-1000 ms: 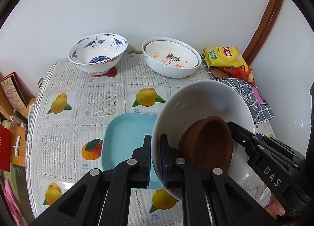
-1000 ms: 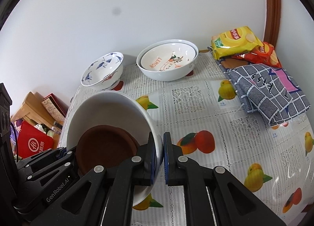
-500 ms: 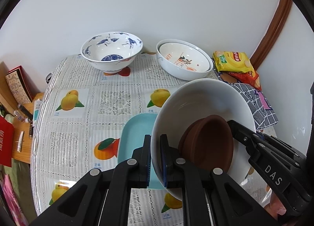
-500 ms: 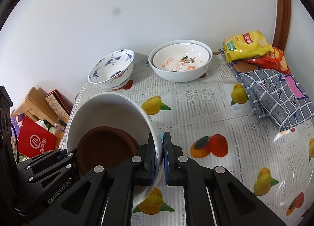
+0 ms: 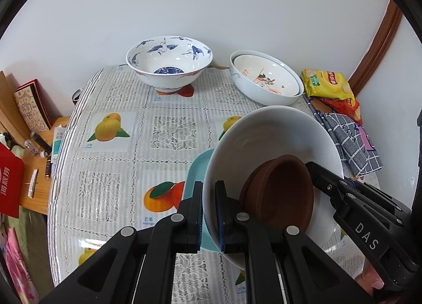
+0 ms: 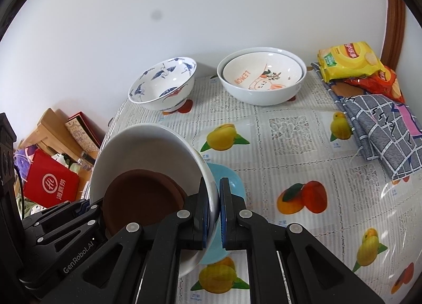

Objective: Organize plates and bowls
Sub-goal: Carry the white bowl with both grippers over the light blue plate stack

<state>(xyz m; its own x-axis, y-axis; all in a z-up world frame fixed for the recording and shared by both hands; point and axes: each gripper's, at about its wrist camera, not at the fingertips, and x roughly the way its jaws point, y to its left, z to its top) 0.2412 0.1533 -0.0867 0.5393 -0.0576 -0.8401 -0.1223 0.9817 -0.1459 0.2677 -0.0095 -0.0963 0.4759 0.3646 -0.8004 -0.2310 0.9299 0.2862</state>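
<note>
Two grippers, left gripper and right gripper, are clamping opposite rims of the tilted large white ceramic bowl; loose brown clay dishes at lower centre risk sliding out onto the flat turquoise plate.

The big white bowl looks smooth and shiny. The brown dish inside it looks dull. The counter has a shiny plastic cover. The checked cloth looks soft.

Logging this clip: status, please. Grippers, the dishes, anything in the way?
Left gripper and right gripper both clamped on white bowl rim. Brown dish inside. Bowl above teal plate. Nothing blocking.
</note>
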